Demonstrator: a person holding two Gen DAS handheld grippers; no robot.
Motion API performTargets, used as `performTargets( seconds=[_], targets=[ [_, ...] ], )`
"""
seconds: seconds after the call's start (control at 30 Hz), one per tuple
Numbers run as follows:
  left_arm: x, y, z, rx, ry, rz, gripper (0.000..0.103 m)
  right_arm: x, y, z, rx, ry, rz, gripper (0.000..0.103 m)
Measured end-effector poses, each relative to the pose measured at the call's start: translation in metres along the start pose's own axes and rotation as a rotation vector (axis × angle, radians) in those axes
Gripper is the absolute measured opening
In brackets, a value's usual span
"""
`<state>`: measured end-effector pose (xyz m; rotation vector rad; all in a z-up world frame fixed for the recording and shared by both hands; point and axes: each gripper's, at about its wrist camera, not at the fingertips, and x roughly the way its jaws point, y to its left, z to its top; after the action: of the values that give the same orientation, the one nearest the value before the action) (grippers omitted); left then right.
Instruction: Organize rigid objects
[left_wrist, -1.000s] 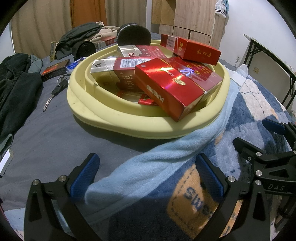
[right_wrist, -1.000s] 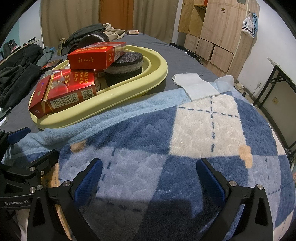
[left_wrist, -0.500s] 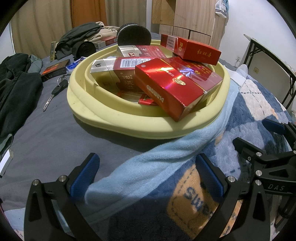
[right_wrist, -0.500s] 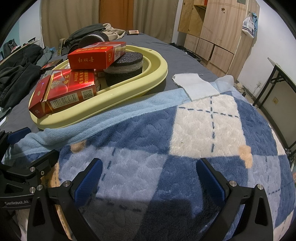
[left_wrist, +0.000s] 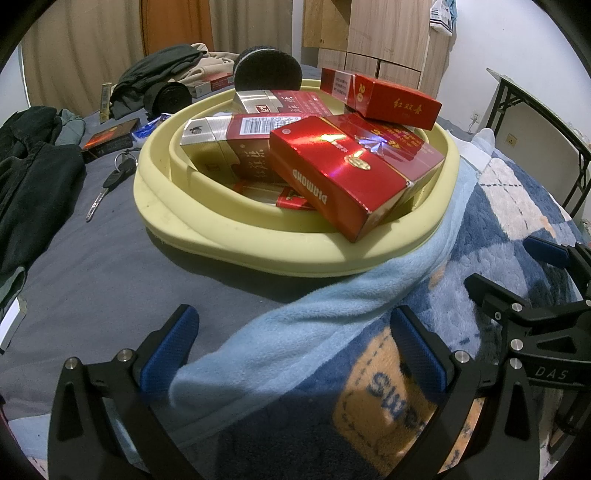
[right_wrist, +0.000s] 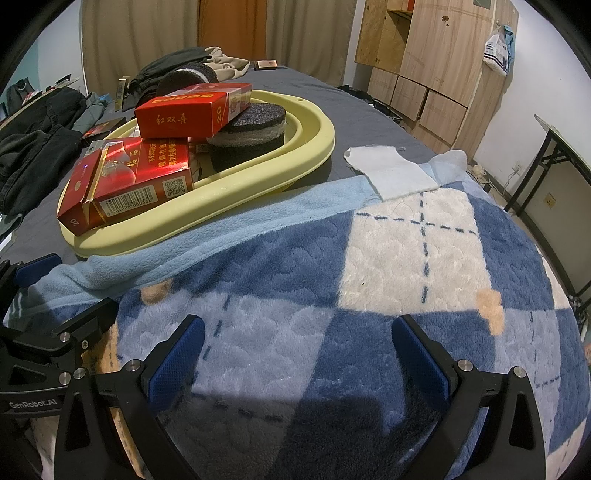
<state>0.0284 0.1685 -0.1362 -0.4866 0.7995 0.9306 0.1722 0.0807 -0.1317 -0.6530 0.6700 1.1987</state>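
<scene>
A pale yellow basin sits on the bed and holds several red cartons and a dark round sponge. A shiny red Diamond carton leans over the basin's near rim. Another red carton lies on top at the back. My left gripper stands open in front of the basin, nothing between its fingers. My right gripper stands open over the blue checked blanket, to the right of the basin.
Dark clothes lie at the left, with a key and a small dark box on the grey sheet. A second dark sponge stands behind the basin. A white cloth lies on the blanket edge. Wooden cabinets and a table stand beyond.
</scene>
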Motion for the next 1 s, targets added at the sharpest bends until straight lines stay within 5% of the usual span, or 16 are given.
performTargets(
  seconds=[1.0],
  targets=[
    [-0.0001,-0.0003,-0.0004,0.000,0.000,0.000,0.103,-0.0024,0.0038,-0.0010,0.000,0.000,0.000,0.103]
  ],
)
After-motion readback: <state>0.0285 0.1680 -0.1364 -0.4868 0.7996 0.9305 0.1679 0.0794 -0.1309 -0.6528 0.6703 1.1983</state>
